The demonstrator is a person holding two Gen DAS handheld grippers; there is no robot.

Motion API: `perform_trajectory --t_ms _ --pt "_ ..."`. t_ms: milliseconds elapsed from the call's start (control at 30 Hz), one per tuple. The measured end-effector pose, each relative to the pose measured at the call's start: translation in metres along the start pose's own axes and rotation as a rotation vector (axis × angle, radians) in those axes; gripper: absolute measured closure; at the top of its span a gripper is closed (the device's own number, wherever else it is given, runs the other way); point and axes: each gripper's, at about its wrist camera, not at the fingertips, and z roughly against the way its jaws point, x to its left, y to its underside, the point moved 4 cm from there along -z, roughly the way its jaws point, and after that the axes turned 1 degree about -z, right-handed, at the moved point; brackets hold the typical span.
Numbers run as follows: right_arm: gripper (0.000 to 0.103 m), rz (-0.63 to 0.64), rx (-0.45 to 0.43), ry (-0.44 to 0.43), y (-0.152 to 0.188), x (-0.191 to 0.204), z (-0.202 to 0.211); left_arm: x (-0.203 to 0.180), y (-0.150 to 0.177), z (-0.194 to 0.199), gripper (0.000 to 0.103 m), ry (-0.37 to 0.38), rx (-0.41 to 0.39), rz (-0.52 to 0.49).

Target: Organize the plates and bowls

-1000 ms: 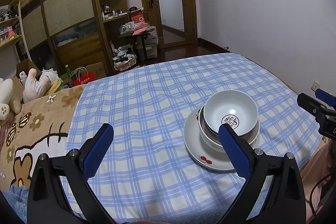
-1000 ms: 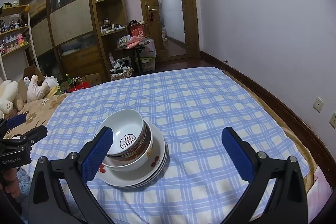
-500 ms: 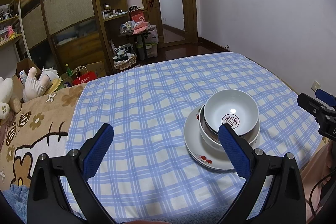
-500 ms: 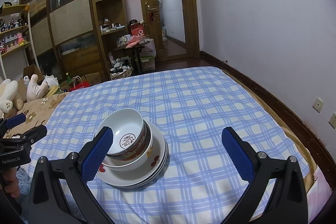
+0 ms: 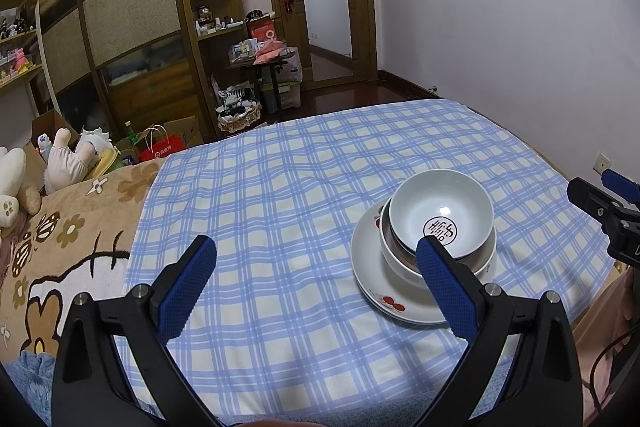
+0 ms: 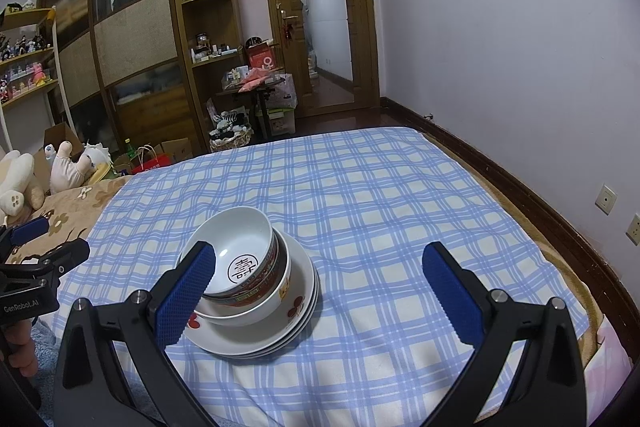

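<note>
Bowls point(image 6: 240, 267) sit nested on stacked plates point(image 6: 280, 331); fingers of left gripper point(image 5: 316, 283) and right gripper point(image 6: 318, 287) spread wide, empty.

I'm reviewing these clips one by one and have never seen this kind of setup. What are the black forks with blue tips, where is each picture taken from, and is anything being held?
There is no robot here. A person holds a black two-finger tool with blue padded tips in each hand, and a wide-angle camera on each one looks forward along its fingers. One picture comes from the left tool, the other from the right tool; each also catches the other one at its edge. Both are open and hold nothing. On the blue-and-white checked cloth covering the bed stands one pile: white plates with red fruit prints, a larger white bowl on them, and a smaller white bowl with a round black emblem inside nested on top. Shelves, a wooden door and soft toys fill the background.
</note>
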Motion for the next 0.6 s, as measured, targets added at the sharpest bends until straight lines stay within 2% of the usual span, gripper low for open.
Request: perform_trajectory --t_ms 300,600 --pt "0.000 0.000 0.001 -0.001 -0.0002 0.0002 0.0001 -0.0015 0.0016 -0.0015 0.004 0.019 0.003 0.000" --pt "0.000 0.000 0.001 0.001 -0.0007 0.0002 0.0003 -0.0008 0.0070 -0.0002 0.004 0.008 0.003 0.002"
